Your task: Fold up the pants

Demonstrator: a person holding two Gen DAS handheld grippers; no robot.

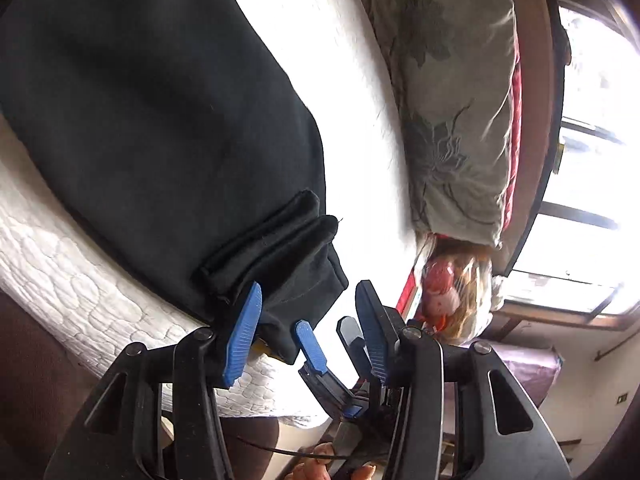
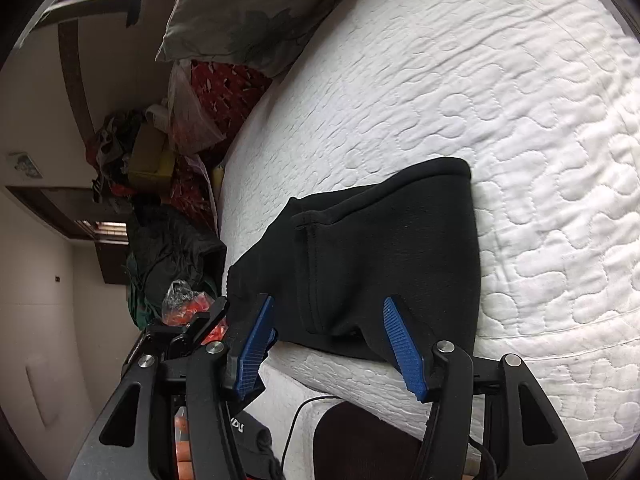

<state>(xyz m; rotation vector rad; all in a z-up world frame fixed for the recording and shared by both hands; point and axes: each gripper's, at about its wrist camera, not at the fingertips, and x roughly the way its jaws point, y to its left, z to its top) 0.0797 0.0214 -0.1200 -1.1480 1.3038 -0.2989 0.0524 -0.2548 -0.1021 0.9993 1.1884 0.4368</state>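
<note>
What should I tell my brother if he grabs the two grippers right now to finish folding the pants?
Left gripper: fingers open, with the cuffed end of the black pants lying between them.
Right gripper: fingers open, spread around the near edge of the pants at their other end; not pinching yet.
The pants lie on the white quilted bed, near its edge, with both cuffs stacked one on the other. The floral pillow sits farther back.
Done, it seems: legs laid together.
Left: probably close both grippers on the cloth and fold the pants over lengthwise.
</note>
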